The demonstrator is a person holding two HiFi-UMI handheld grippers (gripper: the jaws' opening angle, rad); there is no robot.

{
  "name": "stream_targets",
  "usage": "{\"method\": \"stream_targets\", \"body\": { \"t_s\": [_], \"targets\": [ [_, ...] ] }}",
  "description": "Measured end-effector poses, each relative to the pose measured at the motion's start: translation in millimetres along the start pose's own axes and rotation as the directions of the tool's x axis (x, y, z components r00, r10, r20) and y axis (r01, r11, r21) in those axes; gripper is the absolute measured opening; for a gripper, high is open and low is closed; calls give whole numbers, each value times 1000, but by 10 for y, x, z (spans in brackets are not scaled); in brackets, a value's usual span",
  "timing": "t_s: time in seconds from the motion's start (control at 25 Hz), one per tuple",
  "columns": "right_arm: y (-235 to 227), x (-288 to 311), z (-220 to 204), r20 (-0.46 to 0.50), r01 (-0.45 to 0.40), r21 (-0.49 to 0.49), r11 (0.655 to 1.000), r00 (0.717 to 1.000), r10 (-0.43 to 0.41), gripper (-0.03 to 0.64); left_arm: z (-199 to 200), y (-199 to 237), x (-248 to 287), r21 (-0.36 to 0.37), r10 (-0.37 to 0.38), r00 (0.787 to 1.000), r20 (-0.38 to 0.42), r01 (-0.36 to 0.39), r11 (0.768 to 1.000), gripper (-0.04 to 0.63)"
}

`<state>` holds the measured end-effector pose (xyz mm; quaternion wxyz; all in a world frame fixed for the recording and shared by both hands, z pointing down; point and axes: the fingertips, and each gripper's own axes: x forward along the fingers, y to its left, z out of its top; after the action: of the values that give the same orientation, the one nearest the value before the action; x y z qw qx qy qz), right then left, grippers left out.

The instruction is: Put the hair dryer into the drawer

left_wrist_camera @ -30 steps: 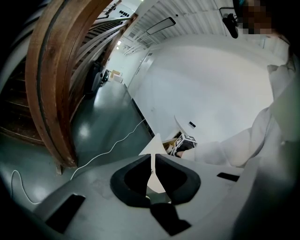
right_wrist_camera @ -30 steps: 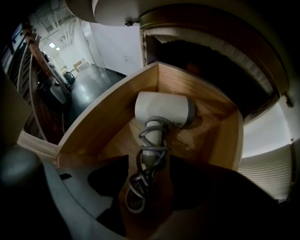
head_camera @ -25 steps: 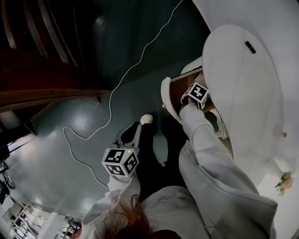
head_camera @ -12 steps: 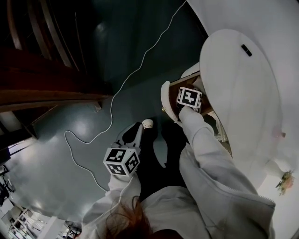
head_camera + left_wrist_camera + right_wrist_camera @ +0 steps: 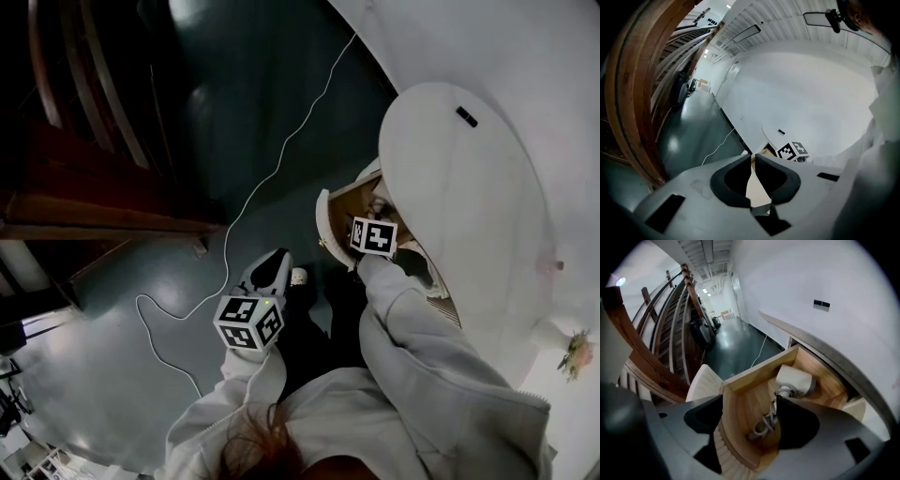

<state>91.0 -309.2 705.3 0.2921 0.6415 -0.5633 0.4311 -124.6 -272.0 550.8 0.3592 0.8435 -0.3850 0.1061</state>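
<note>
The white hair dryer [image 5: 795, 381] lies inside the open wooden drawer [image 5: 757, 369], its grey cord [image 5: 764, 423] coiled beside it on the drawer floor. My right gripper [image 5: 750, 423] hovers over the drawer's near end, open, with nothing between its jaws. In the head view the right gripper [image 5: 373, 235] covers the drawer [image 5: 330, 216], which sticks out from under the round white table [image 5: 469, 206]; the dryer is hidden there. My left gripper [image 5: 277, 258] hangs over the dark floor left of the drawer, shut and empty. The left gripper [image 5: 753, 160] points toward the drawer.
A thin white cable [image 5: 281, 150] snakes across the dark glossy floor. Wooden stair rails [image 5: 94, 187] fill the left side. A white wall [image 5: 525, 56] runs behind the table. The person's shoe [image 5: 298, 276] shows between the grippers.
The right gripper has drawn back from deep in the drawer toward its near end. The left gripper has hardly moved. The head view has shifted slightly.
</note>
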Motion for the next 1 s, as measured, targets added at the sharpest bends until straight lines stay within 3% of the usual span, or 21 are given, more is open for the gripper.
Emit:
{"method": "stream_targets", "body": {
  "t_s": [0.28, 0.6, 0.84, 1.0],
  "targets": [
    [122, -512, -42, 39, -147, 6, 989, 988, 147, 410, 146, -163, 115, 66, -53, 998, -19, 55, 996, 37],
    [88, -1130, 178, 121, -279, -51, 959, 951, 284, 414, 239, -493, 329, 140, -120, 992, -46, 125, 982, 37],
    [40, -1679, 652, 232, -382, -142, 913, 884, 406, 410, 374, -734, 525, 170, -139, 990, -35, 143, 975, 37],
    [-27, -2131, 963, 320, -382, -227, 896, 840, 439, 381, 545, -880, 545, 202, -140, 990, 1, 137, 970, 37]
  ]
}}
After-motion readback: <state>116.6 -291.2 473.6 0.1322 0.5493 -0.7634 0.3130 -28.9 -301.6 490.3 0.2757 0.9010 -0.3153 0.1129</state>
